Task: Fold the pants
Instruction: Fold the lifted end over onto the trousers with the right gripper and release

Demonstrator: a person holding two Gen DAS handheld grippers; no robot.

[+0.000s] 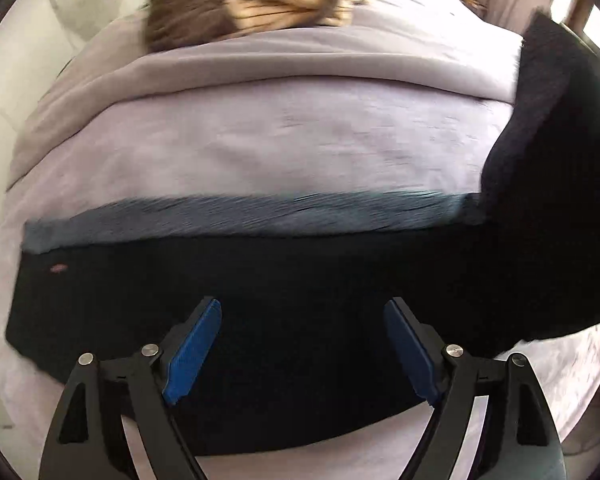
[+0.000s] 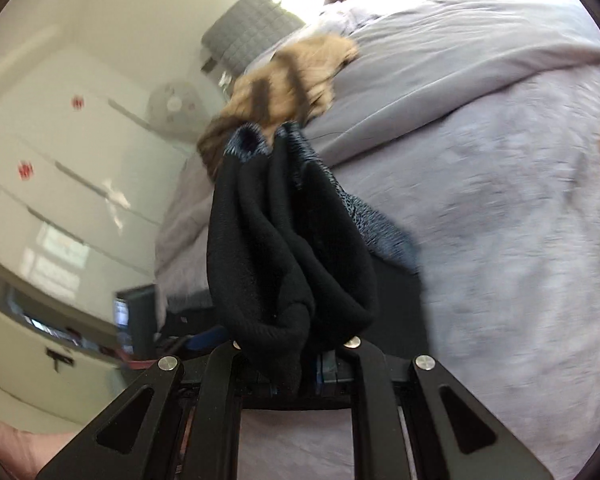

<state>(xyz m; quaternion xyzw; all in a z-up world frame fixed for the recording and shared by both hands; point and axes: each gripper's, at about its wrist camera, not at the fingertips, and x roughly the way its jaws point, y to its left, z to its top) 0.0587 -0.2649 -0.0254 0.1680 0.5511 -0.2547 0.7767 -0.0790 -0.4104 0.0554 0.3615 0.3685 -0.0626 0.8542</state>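
**Pants on bed, one end raised**

Left wrist view: my left tongs (image 1: 302, 346) spread wide, blue pads (image 1: 194, 350) clear of cloth, nothing between them. Black pants (image 1: 260, 280) lie flat across the bed (image 1: 260, 148) just beyond them; far edge shows a grey lining.

Right wrist view: my right tongs (image 2: 300, 364) pinched tight on a bunched fold of pants (image 2: 284, 248), cloth rising ahead of them above the bed (image 2: 500, 220).
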